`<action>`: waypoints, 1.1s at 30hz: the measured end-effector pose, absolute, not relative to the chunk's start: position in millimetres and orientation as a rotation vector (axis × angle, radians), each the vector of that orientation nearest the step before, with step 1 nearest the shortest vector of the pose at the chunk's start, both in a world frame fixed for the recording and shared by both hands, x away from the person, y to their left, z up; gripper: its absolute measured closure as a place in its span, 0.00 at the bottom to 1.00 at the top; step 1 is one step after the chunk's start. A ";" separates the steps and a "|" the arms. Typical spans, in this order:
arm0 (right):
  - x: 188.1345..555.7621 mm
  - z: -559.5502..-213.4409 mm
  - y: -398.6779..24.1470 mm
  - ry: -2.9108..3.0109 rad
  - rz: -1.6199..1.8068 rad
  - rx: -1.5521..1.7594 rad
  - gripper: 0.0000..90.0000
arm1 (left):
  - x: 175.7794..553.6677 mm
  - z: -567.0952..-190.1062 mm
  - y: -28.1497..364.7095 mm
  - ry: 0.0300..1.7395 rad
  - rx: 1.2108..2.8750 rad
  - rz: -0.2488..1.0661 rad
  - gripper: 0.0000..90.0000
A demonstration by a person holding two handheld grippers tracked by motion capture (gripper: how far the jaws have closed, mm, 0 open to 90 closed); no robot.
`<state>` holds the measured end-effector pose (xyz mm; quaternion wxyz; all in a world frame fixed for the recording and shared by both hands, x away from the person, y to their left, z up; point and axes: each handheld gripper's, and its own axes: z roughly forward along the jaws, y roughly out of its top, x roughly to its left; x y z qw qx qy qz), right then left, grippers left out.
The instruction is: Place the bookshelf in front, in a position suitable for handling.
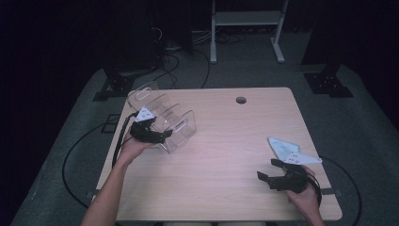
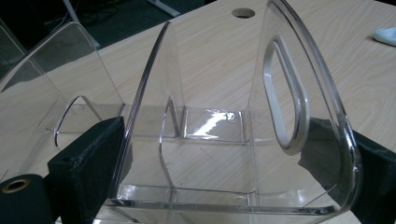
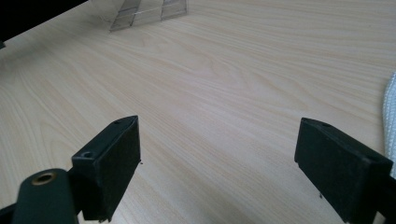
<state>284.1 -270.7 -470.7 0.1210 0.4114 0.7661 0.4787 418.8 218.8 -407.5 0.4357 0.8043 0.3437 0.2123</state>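
Clear plastic rack (image 1: 162,120) with upright dividers is sitting at the far left part of the wooden table (image 1: 226,141), near the left edge, well apart from the cloth. Left gripper (image 1: 162,138) is reaching into it from the near side, held in the person's left hand (image 1: 134,146). In the left gripper view the rack (image 2: 224,140) is lying right between the two black jaws: one pad is sitting against the outer face of a left divider, the other is showing behind the curved end wall with the oval handle slot (image 2: 285,98). Pads are looking like they are touching or nearly touching the plastic, but whether they are actually pressing is not something I can tell; jaws are standing wide, spanning two compartments. Rack is resting on its base, upright, dividers rising up and slightly leaning away from the camera. Round cable hole (image 1: 241,100) is showing in the table behind the rack. Right gripper (image 1: 269,172) is hovering low over the near right part of the table, held in the right hand (image 1: 306,197), jaws wide open with nothing between them, just bare wood showing in the right gripper view (image 3: 217,154). Light blue-white cloth (image 1: 284,148) is lying just beyond the right gripper, near the right table edge; its edge (image 3: 390,107) is showing beside the right jaw.
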 end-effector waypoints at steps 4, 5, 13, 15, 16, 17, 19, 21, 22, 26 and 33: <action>284.1 -470.6 -270.8 2.240 1.399 1.205 0.15 | 416.6 -407.6 217.7 0.845 1.991 0.519 0.07; 284.1 -470.6 -270.9 2.240 1.400 1.206 0.15 | 416.0 -407.6 217.0 0.842 1.990 0.517 0.07; 284.5 -471.1 -271.1 2.243 1.401 1.205 0.15 | 411.6 -407.8 212.1 0.832 1.989 0.517 0.09; 284.4 -471.1 -271.2 2.241 1.402 1.206 0.15 | 411.1 -408.0 211.4 0.830 1.988 0.518 0.09; 284.4 -471.1 -271.5 2.239 1.403 1.212 0.15 | 408.8 -408.0 209.5 0.831 1.987 0.515 0.09; 284.4 -471.1 -271.5 2.239 1.403 1.212 0.15 | 408.8 -408.0 209.5 0.831 1.987 0.515 0.09; 284.8 -471.4 -272.1 2.240 1.404 1.216 0.15 | 405.3 -407.8 204.3 0.827 1.992 0.515 0.09; 284.9 -471.3 -272.4 2.240 1.405 1.220 0.15 | 402.5 -407.5 200.7 0.825 1.999 0.515 0.09; 285.0 -471.3 -272.5 2.239 1.406 1.221 0.15 | 400.9 -407.8 198.8 0.826 1.995 0.514 0.09; 285.4 -471.4 -273.4 2.235 1.409 1.222 0.16 | 394.6 -408.7 192.1 0.817 1.989 0.515 0.09; 286.3 -471.6 -273.9 2.230 1.410 1.224 0.15 | 384.7 -409.0 179.5 0.804 1.992 0.510 0.08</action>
